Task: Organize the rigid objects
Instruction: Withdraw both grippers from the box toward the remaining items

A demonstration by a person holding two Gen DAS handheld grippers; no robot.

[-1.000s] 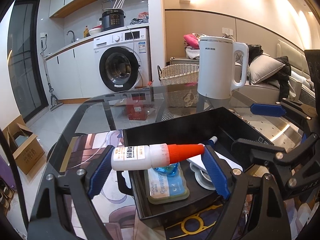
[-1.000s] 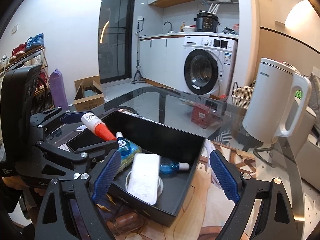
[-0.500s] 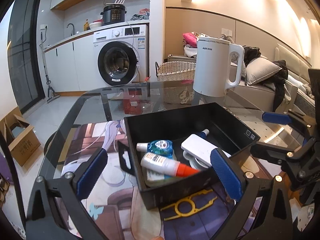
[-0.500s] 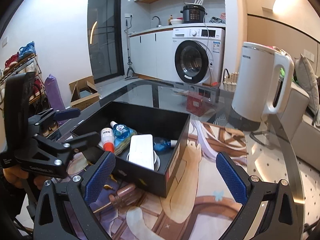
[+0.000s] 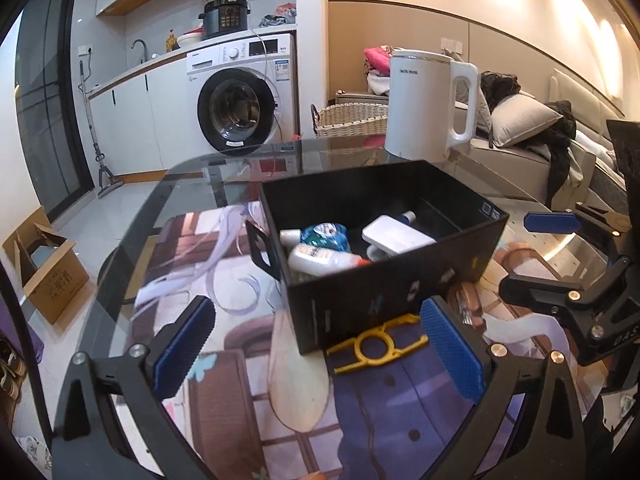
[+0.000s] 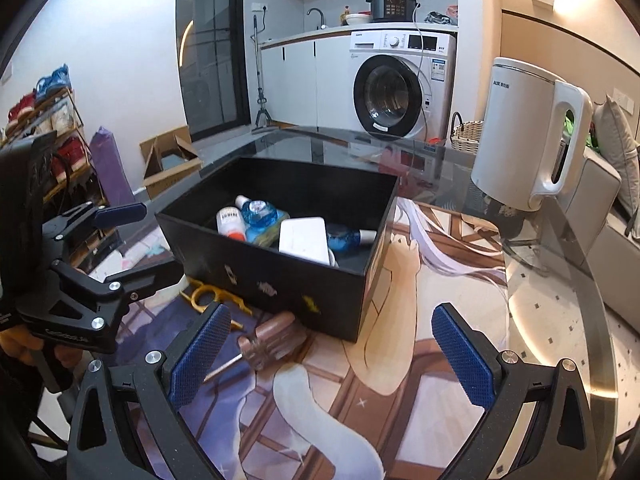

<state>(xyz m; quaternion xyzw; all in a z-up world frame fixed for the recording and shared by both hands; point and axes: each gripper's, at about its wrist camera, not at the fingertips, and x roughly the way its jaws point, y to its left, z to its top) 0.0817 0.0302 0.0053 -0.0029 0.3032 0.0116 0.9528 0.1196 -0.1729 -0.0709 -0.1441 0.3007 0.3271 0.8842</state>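
Observation:
A black box [image 5: 400, 280] [image 6: 280, 280] stands on the printed mat. Inside lie a white glue bottle with a red tip [image 5: 324, 258] [image 6: 230, 222], a blue bottle [image 5: 326, 234] [image 6: 260, 214], a white flat case [image 5: 394, 234] [image 6: 304, 240] and another blue bottle [image 6: 348, 238]. My left gripper [image 5: 316, 348] is open and empty, in front of the box. My right gripper [image 6: 332, 356] is open and empty, also in front of the box. A yellow plastic piece [image 5: 376, 344] [image 6: 206, 296] and a screwdriver with a clear brown handle [image 6: 272, 340] [image 5: 468, 304] lie on the mat by the box.
A white electric kettle [image 5: 428, 108] [image 6: 528, 140] stands on the glass table [image 6: 560, 300] behind the box. A washing machine [image 5: 240, 96], a wicker basket [image 5: 352, 120] and a cardboard box [image 5: 44, 268] are on the floor beyond the table edge.
My left gripper opened and let the glue bottle drop into the black box, then drew back. My right gripper also drew back from the box.

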